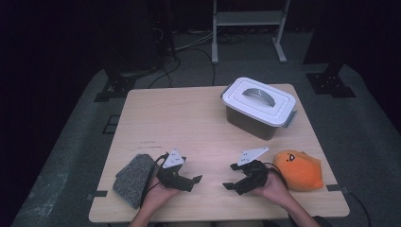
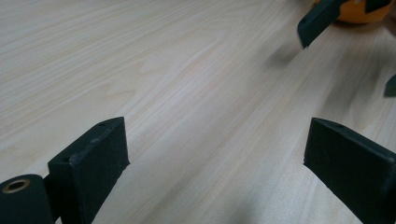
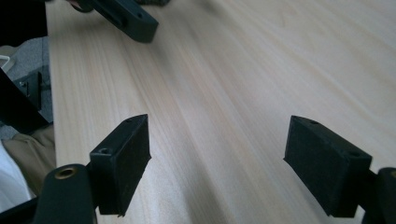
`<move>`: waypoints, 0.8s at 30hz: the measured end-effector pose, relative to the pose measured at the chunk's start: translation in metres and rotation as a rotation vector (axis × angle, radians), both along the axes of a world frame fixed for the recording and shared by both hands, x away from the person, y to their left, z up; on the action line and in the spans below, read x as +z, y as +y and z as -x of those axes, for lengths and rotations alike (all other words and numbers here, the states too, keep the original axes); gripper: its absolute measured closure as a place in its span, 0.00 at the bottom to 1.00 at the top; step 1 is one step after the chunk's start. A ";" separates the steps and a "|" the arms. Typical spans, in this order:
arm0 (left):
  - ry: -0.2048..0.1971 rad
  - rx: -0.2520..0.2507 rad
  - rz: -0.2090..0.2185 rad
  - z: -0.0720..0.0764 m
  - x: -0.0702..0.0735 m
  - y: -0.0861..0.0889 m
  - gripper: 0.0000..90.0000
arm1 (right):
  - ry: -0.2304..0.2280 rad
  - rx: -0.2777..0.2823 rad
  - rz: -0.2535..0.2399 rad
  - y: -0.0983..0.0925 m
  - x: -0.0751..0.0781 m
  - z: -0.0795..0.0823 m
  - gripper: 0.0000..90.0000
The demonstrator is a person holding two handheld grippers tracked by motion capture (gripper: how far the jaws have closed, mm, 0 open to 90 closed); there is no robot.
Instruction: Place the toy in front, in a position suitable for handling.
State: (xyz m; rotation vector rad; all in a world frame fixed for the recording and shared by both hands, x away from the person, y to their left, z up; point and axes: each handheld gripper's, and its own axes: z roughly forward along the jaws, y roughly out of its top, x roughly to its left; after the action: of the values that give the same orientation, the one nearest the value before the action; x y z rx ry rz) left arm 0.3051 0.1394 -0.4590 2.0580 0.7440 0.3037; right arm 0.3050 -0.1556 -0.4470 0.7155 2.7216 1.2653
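Orange plush (image 1: 299, 169) noted at near right of surface (image 1: 198, 127), just beside the right gripper (image 1: 232, 182): rounded, soft, a small dark face mark on top, lying flat. Its edge is seen at top right in the left gripper view (image 2: 359, 14). Grey felt-like pad (image 1: 134, 178) noted at near left corner, lying flat, slightly over the edge, just beside the left gripper (image 1: 195, 183).

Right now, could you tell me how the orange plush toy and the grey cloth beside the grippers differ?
The orange plush toy is rounded and bright, with a small face; the grey cloth is flat and speckled dark. The toy lies beside the right gripper, the cloth beside the left gripper. Both rest untouched near the table's front edge.
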 end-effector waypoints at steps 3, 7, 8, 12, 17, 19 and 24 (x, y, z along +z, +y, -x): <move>-0.001 0.011 0.005 -0.001 0.000 0.002 0.06 | 0.001 0.001 -0.015 -0.002 0.007 0.001 0.23; -0.005 0.025 0.017 -0.001 0.000 0.004 0.06 | -0.038 0.014 -0.022 -0.005 0.022 0.004 0.23; -0.012 0.026 0.016 -0.001 0.001 0.004 0.06 | -0.060 0.012 -0.046 -0.008 0.035 0.004 0.23; -0.012 0.028 0.018 0.001 0.001 0.005 0.06 | -0.068 0.011 -0.074 -0.016 0.053 0.005 0.23; -0.019 0.027 0.014 0.001 0.002 0.005 0.06 | -0.098 0.018 -0.075 -0.027 0.070 0.010 0.23; -0.020 0.027 0.014 0.001 0.003 0.005 0.06 | -0.102 0.017 -0.074 -0.029 0.071 0.011 0.23; -0.024 0.038 0.029 -0.001 0.004 0.009 0.06 | -0.136 0.010 -0.061 -0.044 0.082 0.011 0.23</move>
State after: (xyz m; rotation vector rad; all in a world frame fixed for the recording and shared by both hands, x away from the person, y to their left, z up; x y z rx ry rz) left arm 0.3057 0.1484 -0.4553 2.0118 0.7695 0.3369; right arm 0.2937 -0.2001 -0.3652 0.5979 2.5927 1.3511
